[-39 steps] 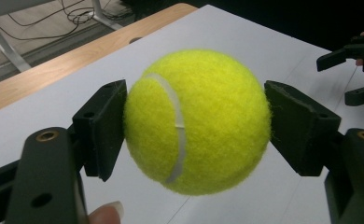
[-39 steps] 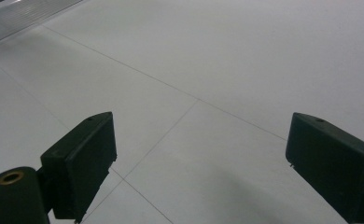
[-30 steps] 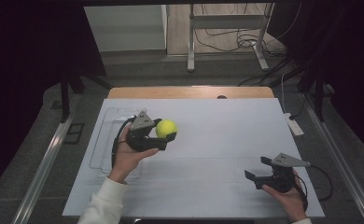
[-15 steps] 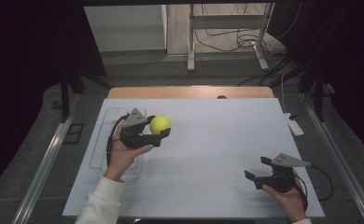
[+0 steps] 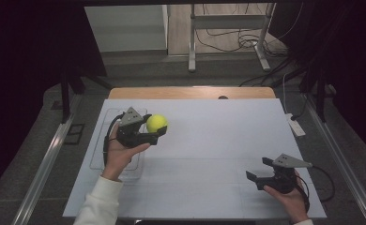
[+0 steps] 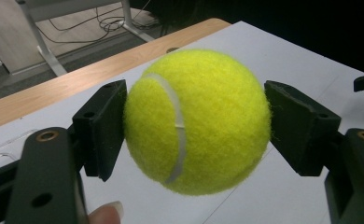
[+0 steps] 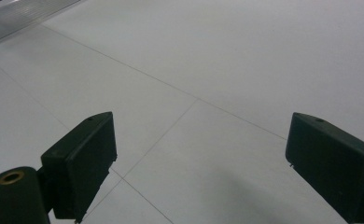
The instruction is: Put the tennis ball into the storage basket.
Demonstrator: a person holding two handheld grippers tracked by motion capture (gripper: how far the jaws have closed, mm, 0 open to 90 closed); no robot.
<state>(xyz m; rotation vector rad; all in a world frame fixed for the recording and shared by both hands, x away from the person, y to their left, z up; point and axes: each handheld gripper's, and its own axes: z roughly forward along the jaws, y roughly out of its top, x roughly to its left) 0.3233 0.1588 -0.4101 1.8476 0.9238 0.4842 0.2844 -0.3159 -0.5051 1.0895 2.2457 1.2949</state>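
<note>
Left claw (image 5: 148, 133) clamped on the tennis ball (image 5: 156, 123), both pads pressed on its sides; ball up off the bench (image 5: 209, 140), over its left part, just beside the clear tray (image 5: 99, 159). In the left gripper view the ball (image 6: 196, 121) sits squarely between the jaws, a fingertip at the bottom edge.

Right claw (image 5: 261, 173) wide, nothing in it, hovering low over the bench near the front right; its own view has bare white surface between the jaws.

Step, as I read it: carry phase, ball picked up and in transit, probably toward the tray, though the tray's rim is faint and I can't tell if anything lies in it.

Next move calls for bringing the ball over the tray, lowering, then spreading the jaws gently so it doesn't roll off.

Around: cable (image 5: 108, 136) trailing from the left claw. Nothing blocks the path; the ball rolling is the main risk.
</note>
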